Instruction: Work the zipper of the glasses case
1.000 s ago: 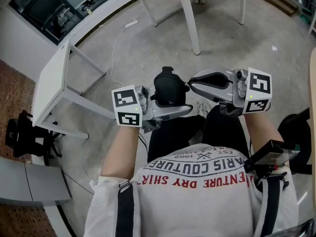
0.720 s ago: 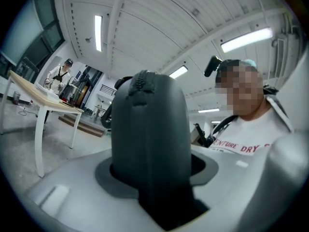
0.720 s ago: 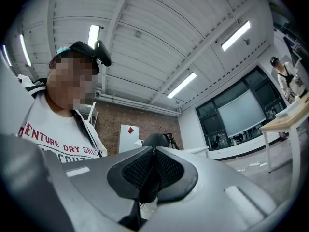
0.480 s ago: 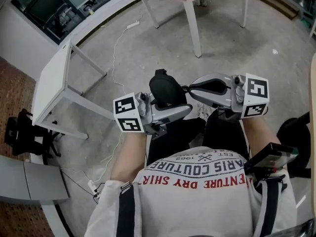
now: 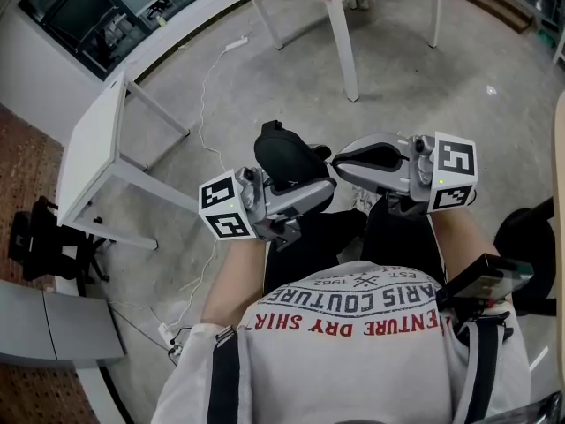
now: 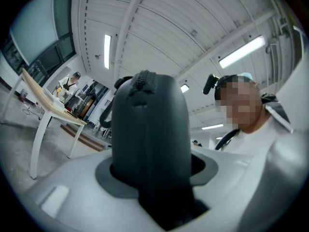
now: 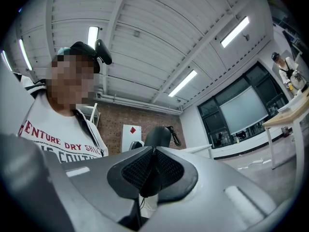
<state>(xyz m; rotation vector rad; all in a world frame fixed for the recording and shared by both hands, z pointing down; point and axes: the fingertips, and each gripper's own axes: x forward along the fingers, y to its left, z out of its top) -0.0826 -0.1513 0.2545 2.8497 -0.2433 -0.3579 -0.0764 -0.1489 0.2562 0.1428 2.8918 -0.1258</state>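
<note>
Left: left gripper (image 5: 305, 188) is held close before the person's torso (image 5: 371, 325), aimed far-right and tipped slightly upward; jaws are clamped on the black glasses case (image 5: 281, 155), which is stood on end above them | Right: right gripper (image 5: 337, 159) is aimed leftward, its tip just beside the case's right side; jaws are drawn nearly together on a small dark tab (image 7: 150, 189)

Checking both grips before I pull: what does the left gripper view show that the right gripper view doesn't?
Left gripper view only: the left gripper clamped on the glasses case, with the zipper ridge on top. Right gripper view only: the right gripper shut on a small dark tab, probably the zipper pull. Both: the person in a white shirt and the ceiling strip lights.
</note>
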